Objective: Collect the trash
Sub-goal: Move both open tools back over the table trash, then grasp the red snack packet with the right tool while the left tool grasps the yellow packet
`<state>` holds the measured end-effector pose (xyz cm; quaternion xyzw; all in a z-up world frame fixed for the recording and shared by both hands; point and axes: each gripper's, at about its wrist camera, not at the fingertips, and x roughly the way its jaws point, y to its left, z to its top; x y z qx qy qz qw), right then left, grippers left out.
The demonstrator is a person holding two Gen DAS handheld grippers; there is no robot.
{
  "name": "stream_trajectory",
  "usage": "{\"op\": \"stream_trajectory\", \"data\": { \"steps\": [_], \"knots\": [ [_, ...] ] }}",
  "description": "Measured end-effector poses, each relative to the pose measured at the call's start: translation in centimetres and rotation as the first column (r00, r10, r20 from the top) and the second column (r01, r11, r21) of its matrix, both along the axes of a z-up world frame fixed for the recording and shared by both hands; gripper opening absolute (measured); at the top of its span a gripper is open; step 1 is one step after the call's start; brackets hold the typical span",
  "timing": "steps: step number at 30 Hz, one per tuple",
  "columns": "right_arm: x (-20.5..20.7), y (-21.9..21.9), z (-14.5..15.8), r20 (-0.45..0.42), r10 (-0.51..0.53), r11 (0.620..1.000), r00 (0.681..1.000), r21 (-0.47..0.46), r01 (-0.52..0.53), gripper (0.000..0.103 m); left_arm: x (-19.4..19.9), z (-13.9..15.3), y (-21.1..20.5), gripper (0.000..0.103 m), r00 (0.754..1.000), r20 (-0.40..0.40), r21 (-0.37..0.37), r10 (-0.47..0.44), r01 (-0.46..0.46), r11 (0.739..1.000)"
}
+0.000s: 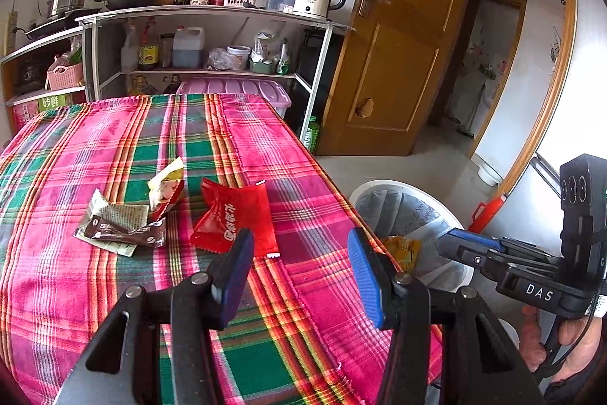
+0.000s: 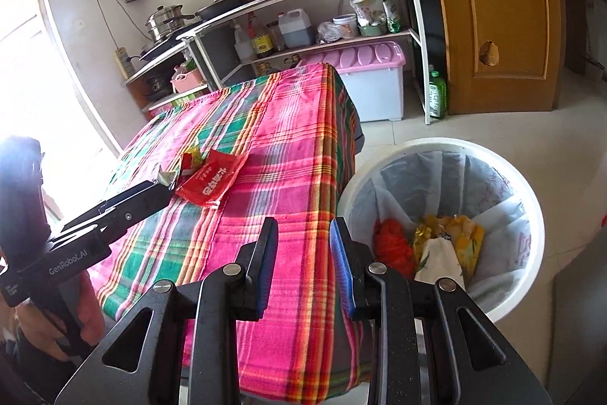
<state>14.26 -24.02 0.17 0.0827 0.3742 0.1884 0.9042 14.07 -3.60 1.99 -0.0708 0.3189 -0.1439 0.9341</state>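
wrappers are what remains to collect: a red wrapper point(image 1: 233, 215) lies flat on the plaid tablecloth point(image 1: 114, 147) toward the table's right edge, and farther in toward the middle a small heap sits touching together, a brown sachet point(image 1: 125, 232) on a printed paper scrap point(image 1: 114, 215) with a yellow-and-red wrapper point(image 1: 167, 190) just behind. the white bin point(image 2: 440, 215), lined with a pale bag, stands on the floor against the table's right edge, placed so that litter can be carried the short way off the cloth; it already holds orange and yellow packets point(image 2: 447, 238). the left gripper point(image 1: 299, 260) hangs over the cloth near the red wrapper, jaws parted with nothing between them. the right gripper point(image 2: 301, 253) sits over the table's right edge beside the bin, likewise released and empty, which suggests it has nothing left to drop. the red wrapper looks the likeliest next pick.
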Motion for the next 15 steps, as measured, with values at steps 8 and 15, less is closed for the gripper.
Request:
{"op": "stream_trajectory", "data": {
  "steps": [8, 15],
  "knots": [
    [1.2, 3.1, -0.5, -0.017, 0.060, 0.998, 0.998, -0.010, -0.060, 0.030, -0.4, -0.7, 3.8, 0.053, 0.997, -0.001, -0.003, 0.078, -0.078, 0.997],
    [2.9, 5.3, -1.1, -0.040, 0.096, 0.995, 0.995, -0.010, -0.097, 0.030, 0.1, -1.0, 7.7, 0.054, 0.985, -0.001, 0.007, 0.174, -0.174, 0.985]
  ]
}}
